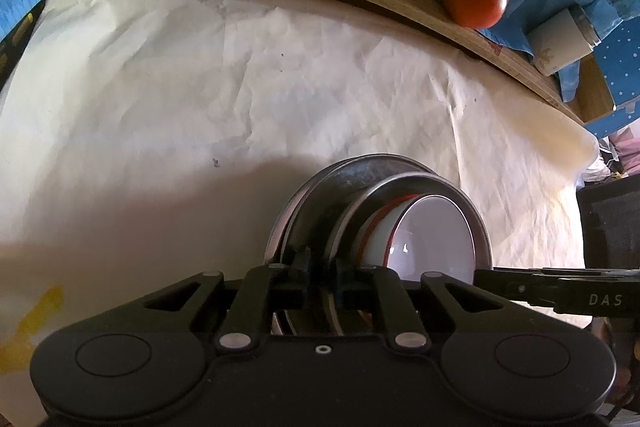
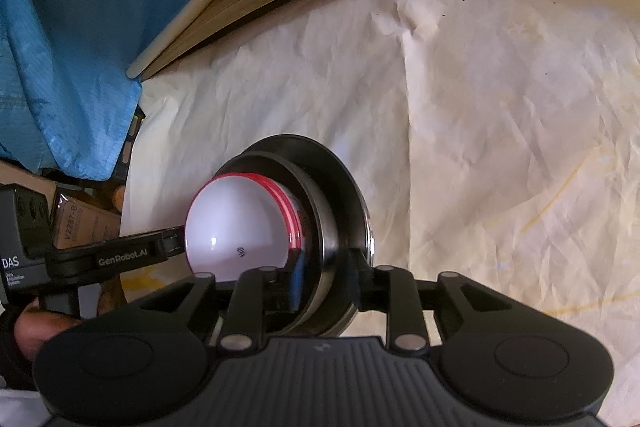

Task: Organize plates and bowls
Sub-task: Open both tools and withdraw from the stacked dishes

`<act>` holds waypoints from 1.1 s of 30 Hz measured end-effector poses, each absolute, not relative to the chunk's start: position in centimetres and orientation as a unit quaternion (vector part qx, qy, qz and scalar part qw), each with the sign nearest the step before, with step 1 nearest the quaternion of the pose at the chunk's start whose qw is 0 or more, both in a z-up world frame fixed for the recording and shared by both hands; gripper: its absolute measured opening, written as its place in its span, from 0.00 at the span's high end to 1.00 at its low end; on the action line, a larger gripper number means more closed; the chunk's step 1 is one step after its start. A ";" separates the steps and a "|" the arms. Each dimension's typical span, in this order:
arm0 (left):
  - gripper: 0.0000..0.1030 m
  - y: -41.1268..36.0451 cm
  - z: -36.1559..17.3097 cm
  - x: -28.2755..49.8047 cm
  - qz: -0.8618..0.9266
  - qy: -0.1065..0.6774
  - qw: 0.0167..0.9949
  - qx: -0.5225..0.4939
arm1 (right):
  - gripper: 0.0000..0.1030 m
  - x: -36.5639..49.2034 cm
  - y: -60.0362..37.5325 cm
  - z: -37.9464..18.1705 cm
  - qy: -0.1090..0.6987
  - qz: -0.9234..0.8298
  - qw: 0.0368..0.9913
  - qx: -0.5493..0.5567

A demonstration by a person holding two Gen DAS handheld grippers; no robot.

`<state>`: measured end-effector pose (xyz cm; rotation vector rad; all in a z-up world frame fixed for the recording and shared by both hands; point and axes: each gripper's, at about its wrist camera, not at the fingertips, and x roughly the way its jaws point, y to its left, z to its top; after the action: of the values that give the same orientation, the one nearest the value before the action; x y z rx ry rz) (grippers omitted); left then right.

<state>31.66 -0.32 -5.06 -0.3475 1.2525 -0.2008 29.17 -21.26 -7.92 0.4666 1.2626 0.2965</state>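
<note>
Left wrist view: left claw (image 1: 320, 273) angled steeply down over paper-covered bench (image 1: 200, 87), jaws narrow, straddling rim of steel plates (image 1: 316, 203); contact unclear. White red-rimmed bowl (image 1: 432, 239) nested in stack. Right claw (image 1: 560, 293) enters from right.

Right wrist view: right claw (image 2: 320, 277) pitched down, jaws partly parted around plate rim (image 2: 340, 211); grip unclear. Person's hand (image 2: 36, 331) holds left claw's handle.
</note>
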 end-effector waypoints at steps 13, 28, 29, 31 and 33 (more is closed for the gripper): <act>0.62 0.0 -3.7 31.4 -0.076 0.562 0.812 -0.135 | 0.47 28.6 -21.8 -7.0 0.564 0.136 0.785 0.217; 0.18 1.3 -3.0 30.8 -0.050 0.545 0.827 -0.127 | 0.24 28.1 -21.6 -6.5 0.551 0.129 0.794 0.220; 0.14 1.3 -3.0 30.8 -0.048 0.545 0.828 -0.127 | 0.22 28.0 -21.6 -6.5 0.550 0.128 0.795 0.220; 0.11 1.4 -3.0 30.7 -0.045 0.542 0.830 -0.123 | 0.17 27.8 -21.7 -6.4 0.547 0.124 0.799 0.217; 0.10 1.4 -3.1 30.7 -0.046 0.540 0.832 -0.124 | 0.15 27.6 -21.8 -6.3 0.543 0.120 0.803 0.215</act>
<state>30.73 1.44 -3.08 -0.2623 1.1440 -0.0983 27.64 -21.76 -6.33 0.4610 1.1625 0.2571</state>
